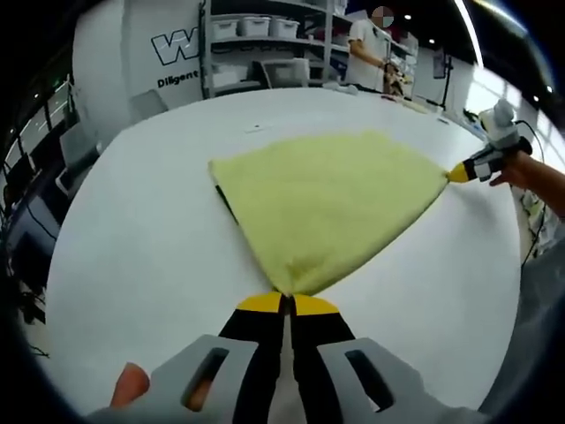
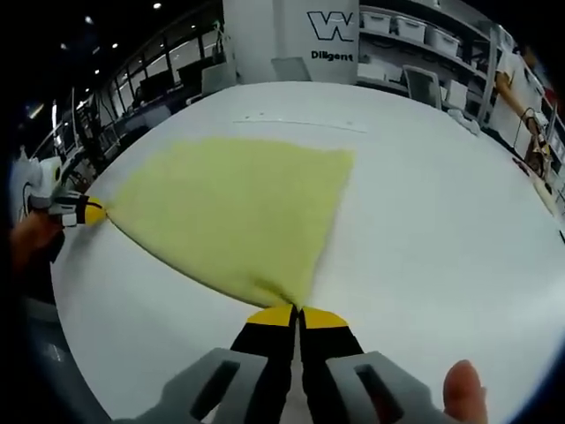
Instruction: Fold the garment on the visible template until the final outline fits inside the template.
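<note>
A pale yellow-green garment [image 1: 327,199] lies stretched on the white table [image 1: 159,230], pulled taut between two corners. My left gripper [image 1: 288,302] is shut on the near corner in the left gripper view; my right gripper [image 1: 459,172] pinches the far right corner there. In the right gripper view my right gripper [image 2: 297,313] is shut on the near corner of the garment [image 2: 238,208], and my left gripper [image 2: 93,212] holds the far left corner. A dark edge, perhaps the template [image 1: 226,199], peeks out along the garment's left side. A thumb [image 1: 132,384] shows beside the left gripper.
Shelves with bins [image 1: 256,35] and a chair [image 1: 287,71] stand beyond the table's far edge, with a person [image 1: 366,53] nearby. A white wall with lettering [image 2: 331,31] rises behind. The table's curved edge [image 1: 53,265] runs close on the left.
</note>
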Available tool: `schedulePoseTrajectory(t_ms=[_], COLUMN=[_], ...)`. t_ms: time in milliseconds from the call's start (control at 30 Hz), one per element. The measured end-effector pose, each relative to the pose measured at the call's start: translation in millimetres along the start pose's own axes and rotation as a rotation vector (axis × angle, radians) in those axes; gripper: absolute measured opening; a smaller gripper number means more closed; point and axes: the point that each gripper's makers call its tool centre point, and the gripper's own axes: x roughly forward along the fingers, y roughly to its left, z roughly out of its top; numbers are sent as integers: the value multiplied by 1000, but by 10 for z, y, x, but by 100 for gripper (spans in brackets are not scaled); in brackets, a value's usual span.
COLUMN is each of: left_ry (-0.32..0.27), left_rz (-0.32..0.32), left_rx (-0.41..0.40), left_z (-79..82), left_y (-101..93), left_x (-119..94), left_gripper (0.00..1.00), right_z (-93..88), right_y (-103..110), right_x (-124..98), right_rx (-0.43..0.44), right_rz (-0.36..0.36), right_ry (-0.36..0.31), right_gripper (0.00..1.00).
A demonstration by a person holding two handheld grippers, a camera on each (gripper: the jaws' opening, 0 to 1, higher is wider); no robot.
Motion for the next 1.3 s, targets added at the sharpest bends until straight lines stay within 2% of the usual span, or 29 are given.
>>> schedulePoseTrajectory(t_ms=[300,467,600,900,1000,1300], left_ry=[9,10,15,39,41,47], left_rz=[-46,-76,-77,-98,-108,-121], left_rx=[19,32,41,62,29,53], left_z=[-119,-235,-305,-539,-569,-647], left_y=[-81,-165,-190,-348,-362,-447], left_x=[-89,-222,-286,-501,-575,-731], left_gripper=[1,1,1,1,1,1], right_z=[-94,-251,-388,-586,-685,-788], right_y=[61,153,253,371,425,505], right_x=[-114,-240,-347,-564,-617,-724], right_rx=[-44,-82,-113,-112,-133,-142], right_rz=[-5,-6,-3,-1,3,15], right_ry=[32,77,107,153,184,219], right_gripper=[0,0,0,0,0,0])
